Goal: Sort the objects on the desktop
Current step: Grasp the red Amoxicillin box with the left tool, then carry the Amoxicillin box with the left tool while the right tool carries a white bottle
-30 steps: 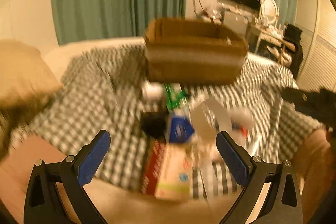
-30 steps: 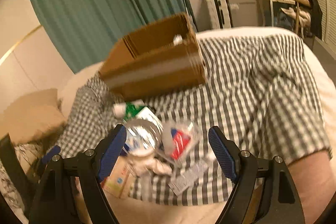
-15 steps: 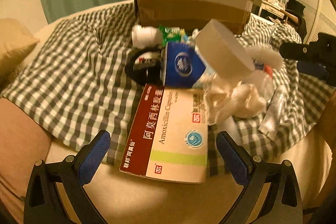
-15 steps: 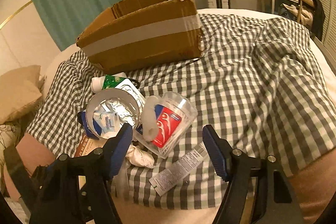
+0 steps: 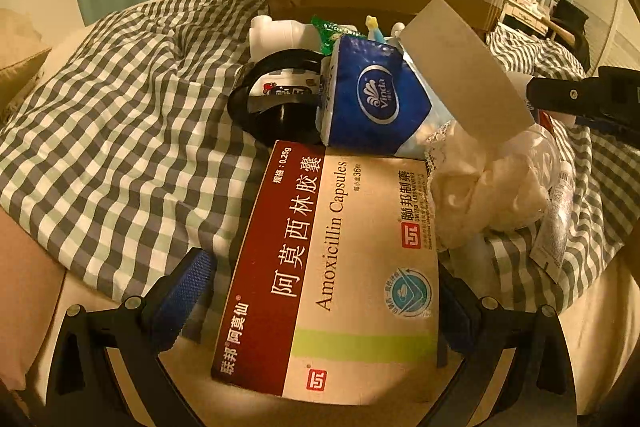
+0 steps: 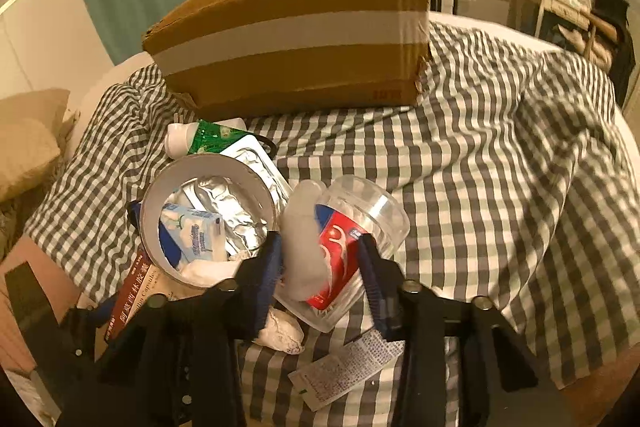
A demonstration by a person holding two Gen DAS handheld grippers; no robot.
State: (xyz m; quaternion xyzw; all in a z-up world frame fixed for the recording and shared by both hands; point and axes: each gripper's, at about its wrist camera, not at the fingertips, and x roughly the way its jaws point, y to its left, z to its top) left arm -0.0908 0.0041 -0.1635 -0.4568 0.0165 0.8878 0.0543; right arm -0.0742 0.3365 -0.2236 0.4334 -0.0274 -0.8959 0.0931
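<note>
Cardboard amoxicillin box [image 5: 336, 267] lies flat on bed edge, long axis along left gripper [image 5: 320, 303] reach, fingers apart, straddling near end. Right gripper [image 6: 320, 267] fingers apart around clear cup [image 6: 352, 247]. Carton [image 6: 296, 39] beyond pile.

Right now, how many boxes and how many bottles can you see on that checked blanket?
Cardboard boxes: 1, the big taped carton.
Medicine boxes: 1, the amoxicillin box.
Bottles: 1, the white-capped green bottle.
Total: 3. More may be hidden in the pile.
</note>
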